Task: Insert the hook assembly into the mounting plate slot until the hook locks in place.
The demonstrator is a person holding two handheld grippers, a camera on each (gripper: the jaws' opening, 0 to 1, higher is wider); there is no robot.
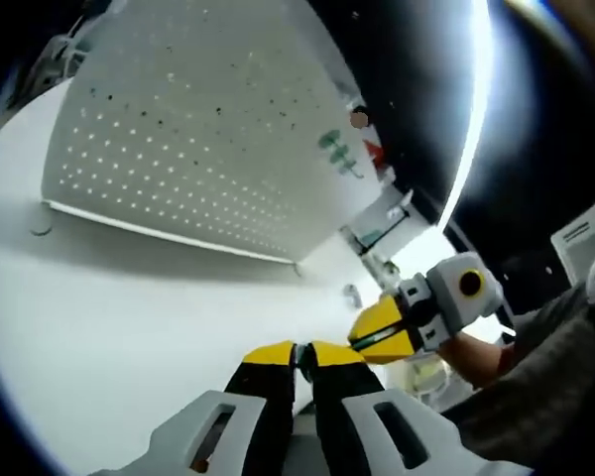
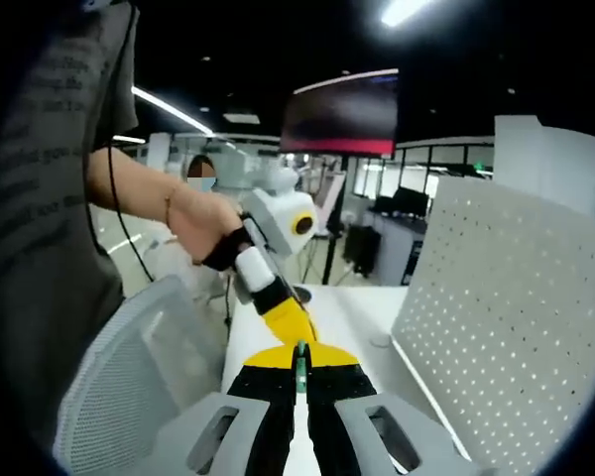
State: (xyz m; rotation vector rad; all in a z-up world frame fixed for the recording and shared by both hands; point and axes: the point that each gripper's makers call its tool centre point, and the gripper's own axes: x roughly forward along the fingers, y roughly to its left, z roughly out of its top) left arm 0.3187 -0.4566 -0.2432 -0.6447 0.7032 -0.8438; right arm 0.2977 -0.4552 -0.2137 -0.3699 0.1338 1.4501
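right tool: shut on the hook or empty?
Shut on something. In the right gripper view the right tool's yellow-tipped jaws meet around a thin green piece. Too small to tell whether it's the hook.

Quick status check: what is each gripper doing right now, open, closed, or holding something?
Left gripper: shut, nothing visible between its yellow-tipped jaws.
Right gripper: shut on a thin green strip, probably the hook piece.

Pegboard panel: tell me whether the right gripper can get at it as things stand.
Probably yes. In the right gripper view the pegboard panel stands to one side of the right gripper, with bare white table between them. Its jaws are shut on a thin green piece.
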